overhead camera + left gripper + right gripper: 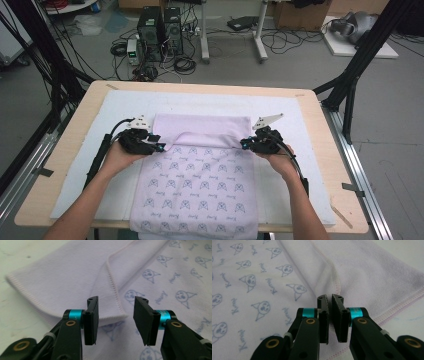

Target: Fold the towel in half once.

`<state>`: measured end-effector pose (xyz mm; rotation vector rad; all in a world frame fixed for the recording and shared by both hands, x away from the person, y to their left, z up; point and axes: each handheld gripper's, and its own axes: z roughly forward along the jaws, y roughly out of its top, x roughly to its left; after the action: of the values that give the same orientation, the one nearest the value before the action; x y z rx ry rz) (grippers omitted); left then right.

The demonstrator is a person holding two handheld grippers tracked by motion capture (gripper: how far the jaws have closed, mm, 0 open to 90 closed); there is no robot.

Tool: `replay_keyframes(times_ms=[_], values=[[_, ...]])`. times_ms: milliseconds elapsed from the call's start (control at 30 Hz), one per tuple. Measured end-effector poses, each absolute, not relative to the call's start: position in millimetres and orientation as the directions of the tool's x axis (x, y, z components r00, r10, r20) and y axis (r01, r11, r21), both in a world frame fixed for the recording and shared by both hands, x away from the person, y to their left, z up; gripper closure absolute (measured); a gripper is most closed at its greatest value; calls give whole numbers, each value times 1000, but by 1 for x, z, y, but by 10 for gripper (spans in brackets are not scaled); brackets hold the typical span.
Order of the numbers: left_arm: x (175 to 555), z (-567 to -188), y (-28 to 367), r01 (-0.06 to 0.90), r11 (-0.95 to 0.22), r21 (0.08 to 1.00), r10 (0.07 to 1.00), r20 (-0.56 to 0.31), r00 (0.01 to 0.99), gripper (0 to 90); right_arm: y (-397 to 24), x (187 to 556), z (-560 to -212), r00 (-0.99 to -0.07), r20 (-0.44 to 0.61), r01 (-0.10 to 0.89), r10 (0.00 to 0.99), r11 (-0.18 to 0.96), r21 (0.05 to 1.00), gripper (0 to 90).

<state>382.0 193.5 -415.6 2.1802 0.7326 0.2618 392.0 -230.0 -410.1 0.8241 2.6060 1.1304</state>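
A lilac towel (pixel 200 175) printed with small blue figures lies flat on the table, and its far end is folded back toward me so the plain side shows. My left gripper (pixel 159 146) is at the left end of that folded band. In the left gripper view its jaws (pixel 116 300) stand open, with the hemmed corner of the towel (pixel 110 312) lying between them untouched. My right gripper (pixel 244 144) is at the right end of the band. In the right gripper view its jaws (pixel 330 297) are pressed together where the pink hem of the towel (pixel 335 277) runs in.
A white pad (pixel 120 100) covers the wooden table (pixel 65 145), and the towel's near end hangs over the front edge. Black frame posts (pixel 360 60) stand beside the table on both sides. Computer towers (pixel 160 30) and cables sit on the floor beyond.
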Motion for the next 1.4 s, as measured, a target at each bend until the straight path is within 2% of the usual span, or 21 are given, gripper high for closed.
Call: replay_keyframes(times_ms=[100,167,300,367,800,1067,1100,1133,1167,1200,1300,1400], values=[[385,-423,187,426,-545,722,576,-47,816,541,-229,392,-411,-828,54,421,558,556,716,834],[387,-431,186,438,-588,680,580,-22,814,579,-230,393,-411,-828,54,423,558,557,715,834],[388,-429,193,423,-586,691,587,2,809,849,-230,392,-412,-830,56,420,554,555,718,837],[386,-425,197,423,-577,699,594,3,805,860,-230,390,-412,-831,59,420,553,555,718,841],[352,-407,231,384,-527,758,612,24,791,865,-239,359,-397,-852,17,351,523,548,759,853],[305,-405,242,331,-532,780,543,15,839,863,-247,314,-395,-884,6,301,468,558,773,842],[301,-405,244,331,-533,779,533,4,846,851,-249,308,-396,-891,24,304,453,556,774,809],[298,-405,246,344,-524,779,537,-12,844,795,-251,304,-396,-896,35,302,443,548,780,766],[297,-406,247,348,-518,781,542,-14,840,692,-253,300,-395,-896,38,299,442,538,788,748],[297,-405,248,351,-516,781,546,-15,837,642,-255,299,-393,-895,47,302,444,524,796,725],[301,-405,247,360,-500,788,553,-29,833,612,-257,304,-389,-881,52,314,471,499,808,675],[308,-408,241,361,-509,781,548,-30,836,646,-247,310,-394,-879,51,329,475,524,785,656]])
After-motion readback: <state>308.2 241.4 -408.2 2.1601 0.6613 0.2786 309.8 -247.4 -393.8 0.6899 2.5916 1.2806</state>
